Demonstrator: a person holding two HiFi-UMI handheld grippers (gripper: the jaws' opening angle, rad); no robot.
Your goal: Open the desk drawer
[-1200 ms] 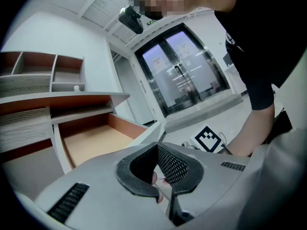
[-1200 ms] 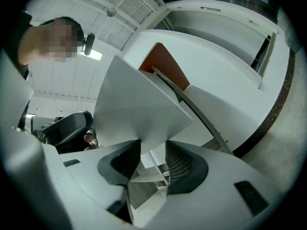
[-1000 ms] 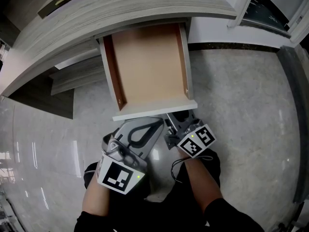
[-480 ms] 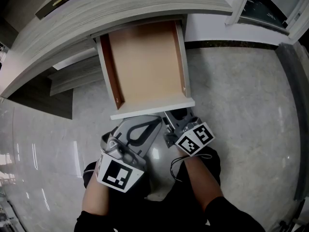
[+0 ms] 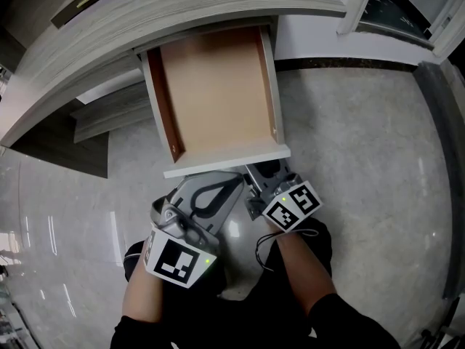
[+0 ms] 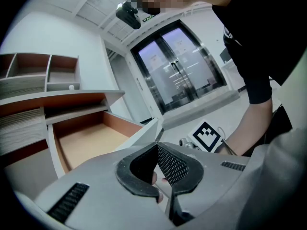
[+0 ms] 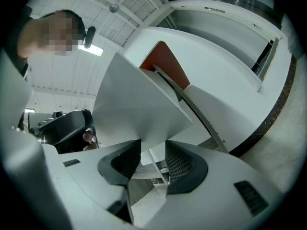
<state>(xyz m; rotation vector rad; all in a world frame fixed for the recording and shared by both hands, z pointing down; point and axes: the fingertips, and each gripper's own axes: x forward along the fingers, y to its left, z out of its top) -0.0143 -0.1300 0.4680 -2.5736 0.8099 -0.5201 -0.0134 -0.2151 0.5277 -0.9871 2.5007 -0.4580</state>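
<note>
Tan-floored desk drawer (image 5: 218, 93) stands pulled out from grey wood-grain desk (image 5: 182, 6). Your right gripper (image 7: 152, 153) pinches its white front panel (image 7: 139, 104) between both fingers. Your left gripper (image 6: 157, 145): fingers pressed together, empty, just beneath panel.

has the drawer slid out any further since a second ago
No. The drawer sticks out about as far past the desk edge as before; the whole view just shifted slightly.

My head camera looks steeply down into the drawer (image 5: 218, 86); my left gripper's (image 5: 231, 182) camera looks across it, my right gripper's (image 5: 263, 174) up from under its front.
</note>
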